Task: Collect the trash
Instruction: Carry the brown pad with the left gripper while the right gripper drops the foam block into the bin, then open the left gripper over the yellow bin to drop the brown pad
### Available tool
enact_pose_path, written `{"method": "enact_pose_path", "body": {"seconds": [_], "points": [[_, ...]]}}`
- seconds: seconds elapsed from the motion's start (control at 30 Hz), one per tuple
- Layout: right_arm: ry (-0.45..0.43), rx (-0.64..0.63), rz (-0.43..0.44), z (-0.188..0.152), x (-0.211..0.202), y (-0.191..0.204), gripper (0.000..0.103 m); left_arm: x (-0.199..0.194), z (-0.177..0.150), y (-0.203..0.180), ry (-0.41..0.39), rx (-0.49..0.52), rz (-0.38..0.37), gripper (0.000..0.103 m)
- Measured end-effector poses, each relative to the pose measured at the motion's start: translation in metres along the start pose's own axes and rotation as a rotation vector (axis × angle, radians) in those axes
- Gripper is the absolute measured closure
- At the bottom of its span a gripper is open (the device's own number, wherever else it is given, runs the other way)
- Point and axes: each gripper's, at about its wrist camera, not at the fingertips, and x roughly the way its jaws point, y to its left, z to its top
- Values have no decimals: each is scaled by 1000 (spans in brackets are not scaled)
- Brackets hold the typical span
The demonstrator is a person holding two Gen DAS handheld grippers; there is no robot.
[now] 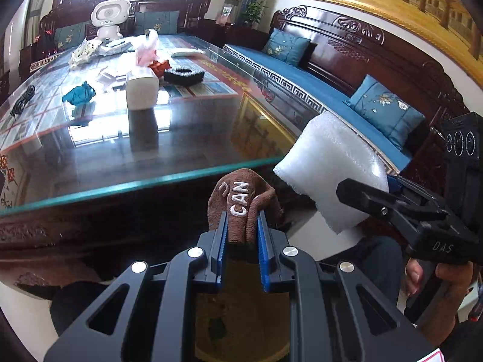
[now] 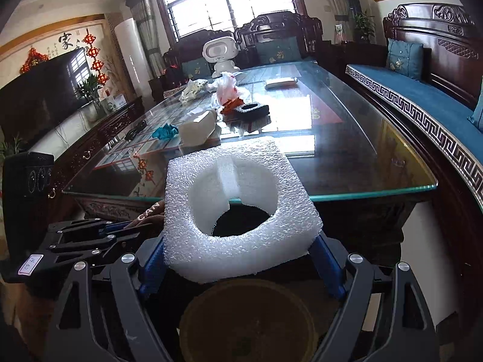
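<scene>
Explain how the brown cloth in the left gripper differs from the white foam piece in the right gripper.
The brown cloth is dark, soft and bunched, with white stitched letters; the white foam piece is stiff, pebbled, with a round hole. The cloth needs narrow jaws, the foam wide ones. Both are gripped off the glass table.

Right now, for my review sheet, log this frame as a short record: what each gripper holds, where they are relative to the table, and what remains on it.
left gripper: shut on brown cloth lettered CAN
right gripper: jaws wide, clamped on white foam block with a round hole
position: both held off the near edge of the glass table
below grippers: round brownish container, contents unclear
left on table: teal scrap, white box, black foam piece, pink bag, white toy robot
</scene>
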Motion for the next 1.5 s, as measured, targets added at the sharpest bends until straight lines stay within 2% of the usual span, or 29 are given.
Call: {"method": "enact_pose_path", "body": {"seconds": [0.27,0.63,0.7,0.77,1.3,1.5], "points": [[82,23,24,-52,8,3,23,8,-52,2,72,-15,-6,85],[171,35,18,-95,20,1,22,23,-87,10,141,-39,5,85],[185,36,13,-104,22,-1,20,27,-90,9,154,-41,-1,85],[213,44,-8,-110,24,-4,13,31,-92,7,163,-35,0,85],[193,18,-23,-102,14,-6,12,52,-105,-8,223,-3,-17,84],[176,37,-2,-99,10,-12,10,59,-106,-20,244,27,-28,84]]}}
